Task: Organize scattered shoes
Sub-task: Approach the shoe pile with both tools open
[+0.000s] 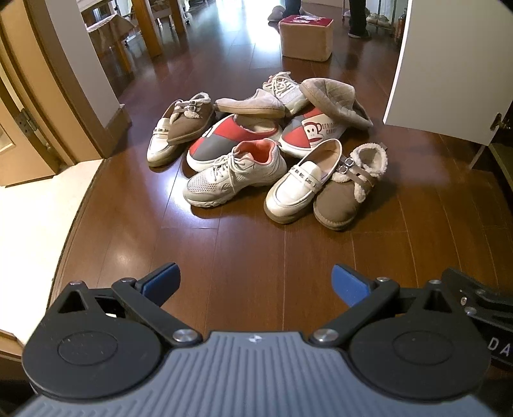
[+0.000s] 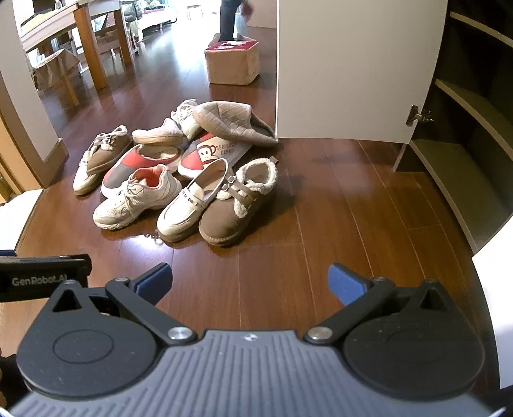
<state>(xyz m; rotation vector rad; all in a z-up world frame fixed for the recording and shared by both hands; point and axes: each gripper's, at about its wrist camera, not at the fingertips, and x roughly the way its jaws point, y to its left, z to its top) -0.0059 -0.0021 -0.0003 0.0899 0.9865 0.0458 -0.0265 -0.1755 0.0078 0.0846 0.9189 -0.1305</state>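
A heap of shoes lies on the wooden floor ahead in both views. At its front are a white sneaker (image 1: 235, 174) (image 2: 138, 197), a white loafer (image 1: 301, 182) (image 2: 190, 202) and a brown fleece-lined shoe (image 1: 351, 189) (image 2: 239, 205). Behind them sit two red-and-grey slippers (image 1: 224, 139) (image 2: 134, 165), a second loafer under a second brown shoe (image 1: 182, 123) (image 2: 99, 157), and grey quilted slippers (image 1: 333, 101) (image 2: 231, 123) on top. My left gripper (image 1: 255, 284) and right gripper (image 2: 250, 282) hang open, well short of the heap, with nothing between their fingers.
An open white cabinet door (image 2: 349, 67) stands right of the heap, with dark shelves (image 2: 471, 106) behind it. A tan cube stool (image 1: 306, 38) (image 2: 232, 62) sits further back. A wooden table (image 2: 89, 48) and a person's legs (image 1: 357, 17) are in the background. A door frame (image 1: 80, 80) lies left.
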